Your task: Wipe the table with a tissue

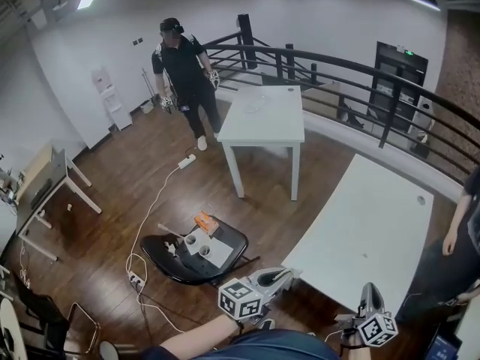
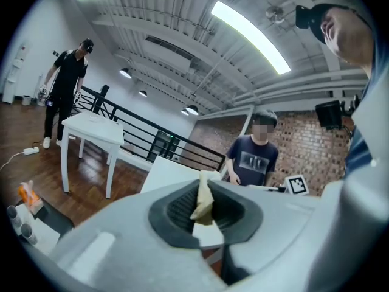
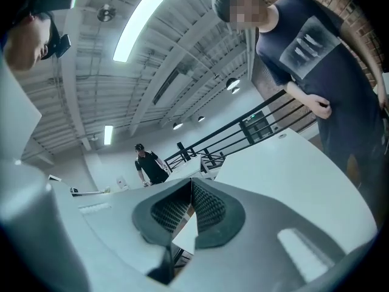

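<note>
My left gripper (image 2: 204, 187) is shut on a small crumpled piece of pale tissue (image 2: 202, 202), which sticks up between the pads. In the head view that gripper (image 1: 286, 277) is held at the near corner of the long white table (image 1: 365, 227), just off its edge. My right gripper (image 3: 190, 189) has its jaws closed together with nothing between them. It is seen low in the head view (image 1: 368, 294), at the table's near edge. The white table top (image 3: 285, 170) stretches away beyond its jaws. The tissue itself is hidden in the head view.
A black chair (image 1: 159, 253) left of me carries an orange tissue pack (image 1: 205, 222) and paper cups. A second white table (image 1: 267, 118) stands farther off by a black railing (image 1: 352, 77). One person (image 1: 185, 72) stands beyond; another (image 1: 466, 223) stands at the long table's right. Cables cross the wooden floor.
</note>
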Action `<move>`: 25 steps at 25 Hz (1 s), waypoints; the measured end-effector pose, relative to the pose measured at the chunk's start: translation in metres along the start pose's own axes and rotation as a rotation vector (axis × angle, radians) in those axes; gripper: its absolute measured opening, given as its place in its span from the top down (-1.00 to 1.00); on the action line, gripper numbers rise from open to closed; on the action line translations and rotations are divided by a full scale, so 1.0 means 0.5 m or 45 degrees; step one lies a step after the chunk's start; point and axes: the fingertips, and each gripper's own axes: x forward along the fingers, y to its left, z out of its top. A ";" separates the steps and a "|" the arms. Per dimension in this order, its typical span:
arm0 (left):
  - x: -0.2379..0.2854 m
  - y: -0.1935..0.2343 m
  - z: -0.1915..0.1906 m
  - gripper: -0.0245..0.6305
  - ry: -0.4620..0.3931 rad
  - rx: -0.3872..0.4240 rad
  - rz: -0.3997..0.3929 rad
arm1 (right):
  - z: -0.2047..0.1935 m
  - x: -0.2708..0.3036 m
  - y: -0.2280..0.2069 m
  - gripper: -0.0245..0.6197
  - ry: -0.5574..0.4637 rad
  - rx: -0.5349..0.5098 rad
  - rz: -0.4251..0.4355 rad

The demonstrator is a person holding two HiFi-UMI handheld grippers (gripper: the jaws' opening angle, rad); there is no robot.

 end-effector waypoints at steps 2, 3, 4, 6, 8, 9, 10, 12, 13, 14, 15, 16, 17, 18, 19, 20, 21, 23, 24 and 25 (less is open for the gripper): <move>-0.007 0.006 0.000 0.86 -0.003 0.001 0.021 | 0.001 0.011 0.007 0.89 0.008 -0.011 0.017; -0.010 0.009 0.000 0.86 -0.006 0.002 0.030 | 0.001 0.017 0.011 0.89 0.011 -0.016 0.026; -0.012 0.012 0.001 0.86 -0.008 0.004 0.038 | 0.001 0.022 0.013 0.89 0.014 -0.019 0.032; -0.010 0.015 0.003 0.86 -0.010 0.007 0.045 | 0.003 0.027 0.015 0.89 0.018 -0.021 0.036; -0.004 0.016 0.003 0.86 -0.009 0.008 0.045 | -0.004 0.028 0.007 0.89 0.022 -0.009 0.033; 0.000 0.016 0.002 0.86 -0.007 0.009 0.044 | -0.006 0.025 0.004 0.89 0.024 -0.009 0.030; 0.004 0.013 -0.001 0.86 -0.005 0.011 0.042 | -0.004 0.021 0.003 0.89 0.024 -0.018 0.028; 0.019 0.004 -0.004 0.86 -0.001 0.019 0.033 | -0.002 0.011 -0.008 0.89 0.014 -0.018 0.027; 0.028 -0.002 -0.004 0.86 0.002 0.024 0.025 | -0.004 0.006 -0.017 0.89 0.006 -0.007 0.027; 0.037 -0.009 -0.005 0.86 0.007 0.029 0.016 | -0.004 0.000 -0.025 0.89 -0.001 0.000 0.025; 0.045 -0.017 -0.006 0.86 0.013 0.034 0.006 | -0.001 -0.008 -0.030 0.89 -0.007 -0.003 0.018; 0.054 -0.025 -0.007 0.86 0.020 0.038 -0.005 | 0.005 -0.016 -0.034 0.89 -0.011 -0.009 0.008; 0.063 -0.034 -0.010 0.86 0.028 0.040 -0.014 | 0.011 -0.024 -0.039 0.89 -0.015 -0.013 -0.003; 0.072 -0.042 -0.013 0.86 0.035 0.041 -0.022 | 0.017 -0.033 -0.046 0.89 -0.017 -0.017 -0.016; 0.081 -0.051 -0.016 0.86 0.041 0.041 -0.029 | 0.023 -0.042 -0.053 0.89 -0.019 -0.020 -0.029; 0.091 -0.061 -0.019 0.86 0.046 0.041 -0.036 | 0.027 -0.051 -0.062 0.89 -0.022 -0.022 -0.038; 0.100 -0.071 -0.021 0.86 0.050 0.043 -0.045 | 0.030 -0.059 -0.071 0.89 -0.026 -0.023 -0.044; 0.119 -0.090 -0.025 0.86 0.060 0.052 -0.061 | 0.035 -0.070 -0.089 0.89 -0.035 -0.017 -0.046; 0.127 -0.097 -0.030 0.86 0.067 0.055 -0.066 | 0.032 -0.075 -0.100 0.89 -0.041 -0.003 -0.043; 0.135 -0.102 -0.036 0.86 0.076 0.055 -0.068 | 0.027 -0.079 -0.112 0.89 -0.047 0.014 -0.040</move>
